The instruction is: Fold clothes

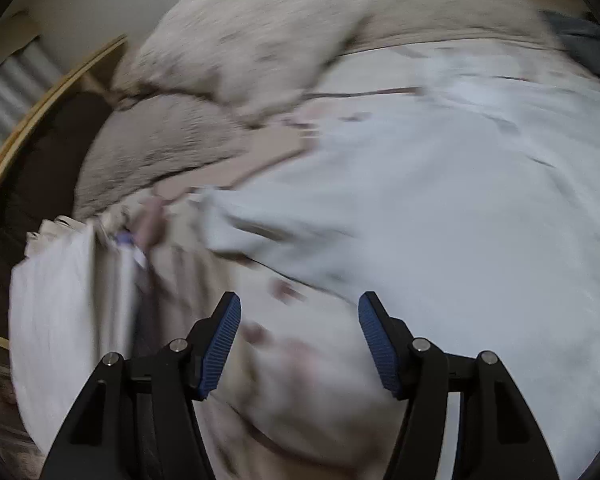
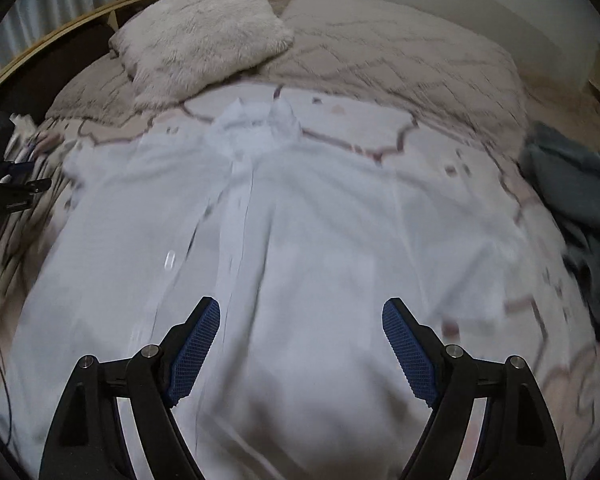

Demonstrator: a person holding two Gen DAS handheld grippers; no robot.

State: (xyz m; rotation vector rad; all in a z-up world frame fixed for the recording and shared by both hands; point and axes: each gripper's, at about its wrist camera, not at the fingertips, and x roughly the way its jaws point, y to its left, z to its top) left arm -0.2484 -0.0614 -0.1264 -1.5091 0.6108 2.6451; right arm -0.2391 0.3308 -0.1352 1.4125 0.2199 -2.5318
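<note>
Across the bed (image 2: 440,64), below the fluffy pillow (image 2: 196,36), the white shirt (image 2: 300,216) lies spread collar-up, and with my left gripper (image 1: 299,344) and right gripper (image 2: 300,348) both apart and empty, I judge the next move is pinching a side edge to fold inward.

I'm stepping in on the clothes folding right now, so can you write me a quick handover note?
Left tool: open, nothing between its pads, over the bed.
Right tool: open, empty, above the white shirt.
The shirt lies spread flat on the bedspread, collar toward the fluffy pillow. A grey garment sits crumpled at the right edge; a folded white stack lies at the left.
Done: shirt laid out.
Left: no fold visible yet; fold it, then likely the grey garment.
</note>
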